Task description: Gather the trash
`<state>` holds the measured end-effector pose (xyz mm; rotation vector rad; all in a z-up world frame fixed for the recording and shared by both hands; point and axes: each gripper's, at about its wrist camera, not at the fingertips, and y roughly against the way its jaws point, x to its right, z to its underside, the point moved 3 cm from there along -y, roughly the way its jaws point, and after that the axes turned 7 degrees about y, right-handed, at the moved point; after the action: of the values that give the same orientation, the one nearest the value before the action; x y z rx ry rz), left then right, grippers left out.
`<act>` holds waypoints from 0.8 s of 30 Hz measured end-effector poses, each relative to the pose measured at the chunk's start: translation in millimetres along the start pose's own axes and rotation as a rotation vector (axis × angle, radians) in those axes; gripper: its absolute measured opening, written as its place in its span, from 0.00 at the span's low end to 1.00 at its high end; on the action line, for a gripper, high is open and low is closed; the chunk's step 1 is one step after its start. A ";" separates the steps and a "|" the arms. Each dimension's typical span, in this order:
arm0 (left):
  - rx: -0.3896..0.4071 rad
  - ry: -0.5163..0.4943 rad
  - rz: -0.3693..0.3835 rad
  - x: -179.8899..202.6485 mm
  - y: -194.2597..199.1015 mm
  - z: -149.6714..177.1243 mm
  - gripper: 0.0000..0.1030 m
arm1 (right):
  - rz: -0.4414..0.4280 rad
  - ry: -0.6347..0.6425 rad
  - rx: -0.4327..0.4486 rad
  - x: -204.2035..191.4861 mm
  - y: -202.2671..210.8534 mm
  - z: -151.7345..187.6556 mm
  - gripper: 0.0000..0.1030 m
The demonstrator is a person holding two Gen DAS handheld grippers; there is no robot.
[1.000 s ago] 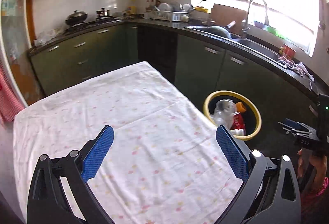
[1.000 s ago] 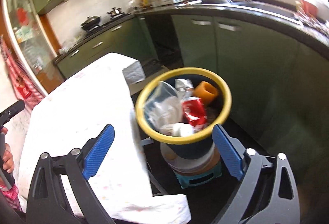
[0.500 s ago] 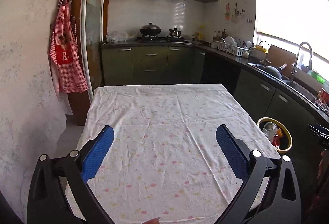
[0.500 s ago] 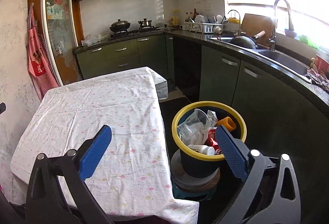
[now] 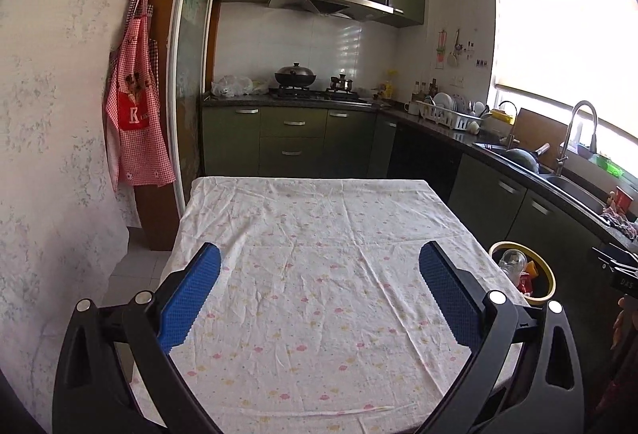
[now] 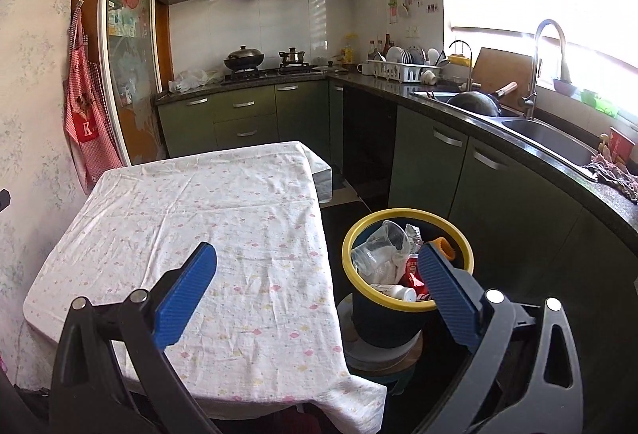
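A dark bin with a yellow rim (image 6: 406,304) stands on the floor right of the table, holding a crumpled clear plastic cup (image 6: 377,246), a red wrapper (image 6: 412,274), a white bottle (image 6: 394,290) and an orange piece (image 6: 444,246). The same bin (image 5: 544,284) shows at the right in the left wrist view. My left gripper (image 5: 319,288) is open above the near part of the table with the floral cloth (image 5: 319,234); nothing lies between its fingers. My right gripper (image 6: 317,284) is open and empty over the table's right edge, beside the bin.
Green cabinets with a dark countertop (image 6: 478,115) run along the back and right, with a sink (image 6: 550,135), a dish rack (image 6: 402,71) and a stove with a wok (image 6: 244,59). A red checked apron (image 5: 137,107) hangs on the left wall. A hand (image 5: 620,318) shows at the right edge.
Both grippers have drawn back and up from the bin and table, so each view now takes in the whole table and kitchen. Both stay open and empty.
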<state>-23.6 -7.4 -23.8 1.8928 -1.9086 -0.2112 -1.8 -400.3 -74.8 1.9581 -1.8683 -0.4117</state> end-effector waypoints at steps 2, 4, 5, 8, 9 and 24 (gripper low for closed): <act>0.000 0.000 -0.008 -0.1 0.3 -1.0 0.95 | -0.003 -0.002 0.001 0.0 -0.2 -0.3 0.93; -0.001 -0.001 -0.009 0.3 0.4 -0.8 0.95 | -0.002 -0.003 0.001 0.0 -0.2 -0.1 0.93; -0.001 -0.002 -0.010 0.4 0.2 -0.6 0.95 | -0.002 -0.002 0.001 0.0 -0.2 -0.1 0.93; -0.003 -0.008 -0.014 2.5 -1.3 -0.5 0.95 | -0.002 -0.002 0.000 -0.3 -0.8 0.1 0.93; -0.005 -0.009 -0.012 3.2 -1.8 -0.5 0.95 | -0.001 -0.003 0.001 -0.2 -0.8 0.0 0.93; -0.012 -0.019 -0.009 7.8 -5.1 0.5 0.95 | -0.002 -0.011 0.004 -0.5 -2.0 0.0 0.93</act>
<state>-18.9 -15.4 -24.7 1.8985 -1.9074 -0.2435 0.0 -399.8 -75.8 1.9648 -1.8752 -0.4210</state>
